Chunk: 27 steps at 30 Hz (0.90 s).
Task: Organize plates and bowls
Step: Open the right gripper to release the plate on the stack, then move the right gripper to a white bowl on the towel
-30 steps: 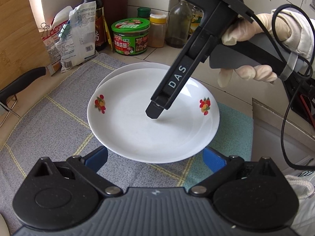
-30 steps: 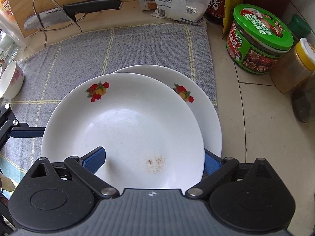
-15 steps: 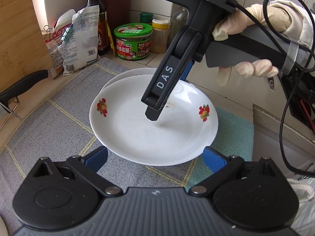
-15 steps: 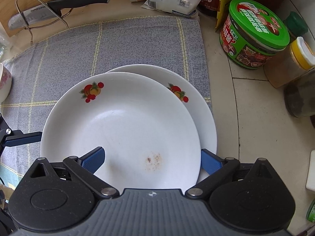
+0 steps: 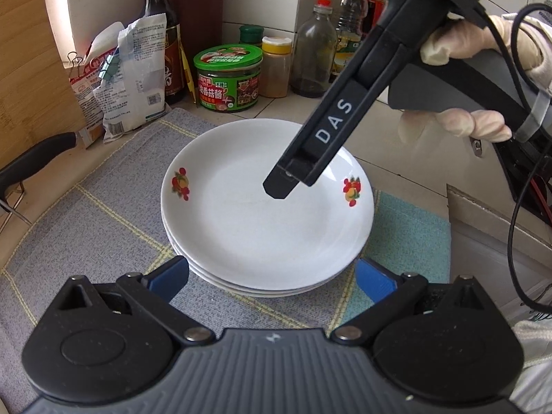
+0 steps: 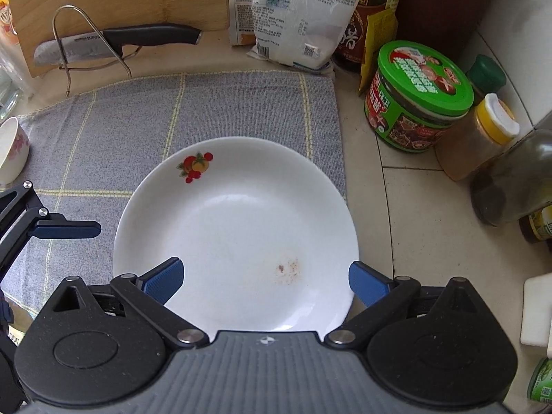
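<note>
Several white plates with fruit decals sit in one stack (image 5: pixel 248 234) on a grey checked cloth (image 5: pixel 103 227). My left gripper (image 5: pixel 272 277) is open, its blue pads either side of the stack's near rim and apart from it. My right gripper (image 5: pixel 280 190) hangs tilted over the top plate, held by a gloved hand (image 5: pixel 462 45). In the right wrist view the top plate (image 6: pixel 238 214) shows a small brown stain, and my right gripper (image 6: pixel 265 281) is open above its near edge with nothing in it. One left finger (image 6: pixel 69 229) shows at the left.
A green-lidded jar (image 6: pixel 417 96), spice jars and bottles (image 5: pixel 312 51) crowd the back and right. Bags (image 6: pixel 303 17) lean at the back. A knife (image 6: pixel 114 39) rests on a wire rack by a wooden board. A flowered bowl (image 6: pixel 10 151) stands at the left edge.
The top plate, which sat offset from the plate below, now lies square on the stack. The right gripper has risen and drawn back from it.
</note>
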### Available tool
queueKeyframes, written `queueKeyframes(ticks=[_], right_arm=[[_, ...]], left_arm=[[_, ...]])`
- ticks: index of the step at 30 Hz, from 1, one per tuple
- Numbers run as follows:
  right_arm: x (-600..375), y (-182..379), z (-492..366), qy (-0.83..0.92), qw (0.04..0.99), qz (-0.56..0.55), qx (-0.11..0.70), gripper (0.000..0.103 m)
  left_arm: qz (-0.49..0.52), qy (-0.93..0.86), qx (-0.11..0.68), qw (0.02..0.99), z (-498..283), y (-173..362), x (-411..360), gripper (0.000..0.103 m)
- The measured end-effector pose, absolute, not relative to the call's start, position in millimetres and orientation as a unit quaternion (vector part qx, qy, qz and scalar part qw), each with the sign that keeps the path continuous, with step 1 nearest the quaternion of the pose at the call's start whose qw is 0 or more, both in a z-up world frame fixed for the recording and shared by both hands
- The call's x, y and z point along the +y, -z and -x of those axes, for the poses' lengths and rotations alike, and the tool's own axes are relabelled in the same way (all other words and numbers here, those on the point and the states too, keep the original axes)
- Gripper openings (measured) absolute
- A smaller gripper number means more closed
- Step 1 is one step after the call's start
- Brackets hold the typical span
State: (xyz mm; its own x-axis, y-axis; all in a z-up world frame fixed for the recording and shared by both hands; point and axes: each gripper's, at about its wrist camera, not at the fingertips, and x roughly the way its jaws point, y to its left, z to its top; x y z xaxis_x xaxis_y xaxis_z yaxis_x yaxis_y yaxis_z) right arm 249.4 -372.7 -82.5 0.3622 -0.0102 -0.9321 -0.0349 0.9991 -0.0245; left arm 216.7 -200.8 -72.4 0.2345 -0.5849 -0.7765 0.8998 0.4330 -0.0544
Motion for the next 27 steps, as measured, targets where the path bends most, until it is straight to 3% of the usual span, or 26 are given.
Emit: queueKeyframes(ticks=[19,27], right_arm=[[-376.3,72.0,-223.0,-0.023,0.882,-0.016,0.470,0.103],[-326.3,58.7,-195.6,-0.038,0.926,0.039,0.372,0.103]], left_arm=[[-0.126,0.368,0.323,0.863,-202.0,45.3,-150.1,0.102],[-0.084,0.290,0.297,0.906,-180.0,23.2,-92.7,0.102]])
